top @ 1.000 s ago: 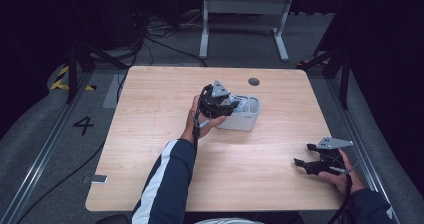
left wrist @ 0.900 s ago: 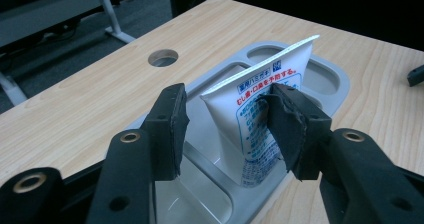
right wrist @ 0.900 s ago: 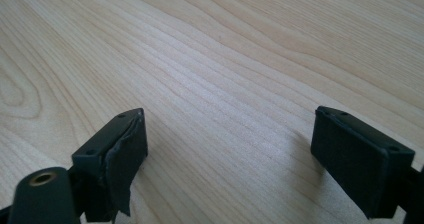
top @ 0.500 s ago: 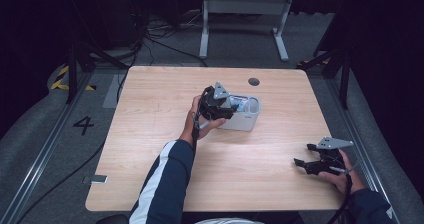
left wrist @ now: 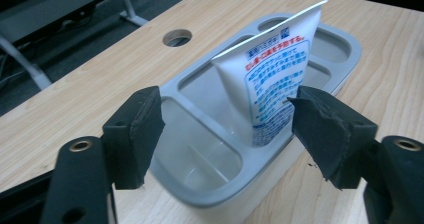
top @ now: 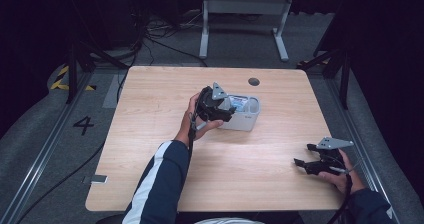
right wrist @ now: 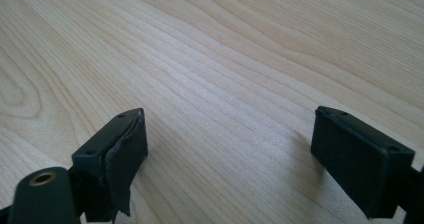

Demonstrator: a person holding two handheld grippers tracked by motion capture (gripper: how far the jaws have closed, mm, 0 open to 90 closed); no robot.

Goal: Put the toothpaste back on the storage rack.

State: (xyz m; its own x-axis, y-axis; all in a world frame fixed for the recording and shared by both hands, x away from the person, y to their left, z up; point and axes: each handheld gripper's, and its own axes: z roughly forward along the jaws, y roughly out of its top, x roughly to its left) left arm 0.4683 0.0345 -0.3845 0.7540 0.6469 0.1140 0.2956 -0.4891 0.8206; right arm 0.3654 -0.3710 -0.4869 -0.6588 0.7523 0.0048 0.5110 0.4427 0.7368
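A grey holder [top: 246, 120] with several compartments stands on the wooden table [top: 150, 134], right of its middle. A white toothpaste tube [left wrist: 270, 79] with blue and red print stands upright in one compartment, its crimped end up. My left gripper [left wrist: 225, 119] reaches over the holder's [left wrist: 200, 194] near end, and its jaws have just been opening. The tube stands between them, close against the right-hand pad [left wrist: 325, 129] and far from the other. In the high view the left gripper [top: 231, 111] partly hides the tube [top: 239, 103]. My right gripper [top: 302, 154] [right wrist: 230, 144] is open over bare wood near the front right.
A round cable hole [top: 253, 81] [left wrist: 177, 37] sits in the table behind the holder. Black stands and cables lie on the dark floor to the left and far side. A white frame [top: 240, 6] stands beyond the table.
The left hand has edged slightly at the holder. The right gripper has kept still.
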